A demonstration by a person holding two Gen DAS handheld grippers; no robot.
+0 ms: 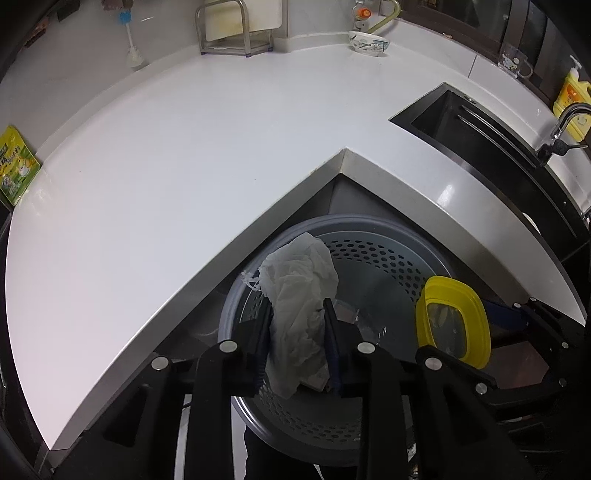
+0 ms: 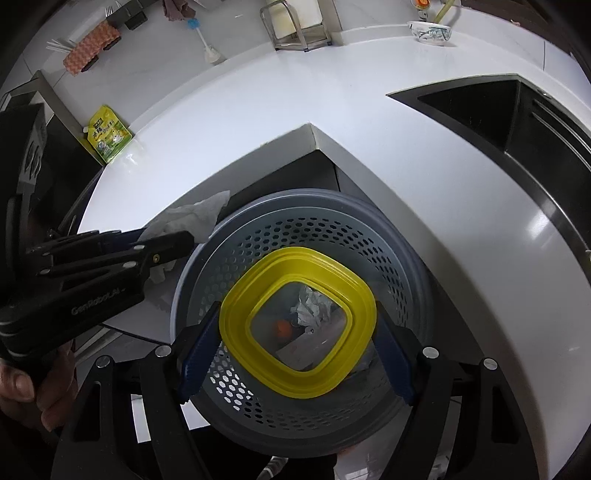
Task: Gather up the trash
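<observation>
Left jaws: my left gripper [image 1: 295,332] had its jaws a little apart with the crumpled white bag [image 1: 299,295] between them; I could not tell whether the pads were pressing on it.
Right jaws: my right gripper [image 2: 295,328] had its jaws clamped on the two sides of the yellow lid [image 2: 236,314], which has a clear middle.
Bag place: it hung over the near-left rim of the grey perforated bin [image 1: 376,258], its top reaching toward the desk's inner corner.
Lid place: I held it above the bin's mouth; crumpled paper and other scraps showed through its clear middle.
Bin place: it stood on the floor, tucked into the inner corner of the white L-shaped desk [image 1: 184,147].
Desk, left edge: a green-yellow pouch [image 1: 14,166] lay there.
Desk, back edge: a metal rack [image 1: 232,33] and a patterned bowl [image 1: 369,42] stood there.
Desk, right wing: the dark sink [image 1: 480,129] is set into it.
</observation>
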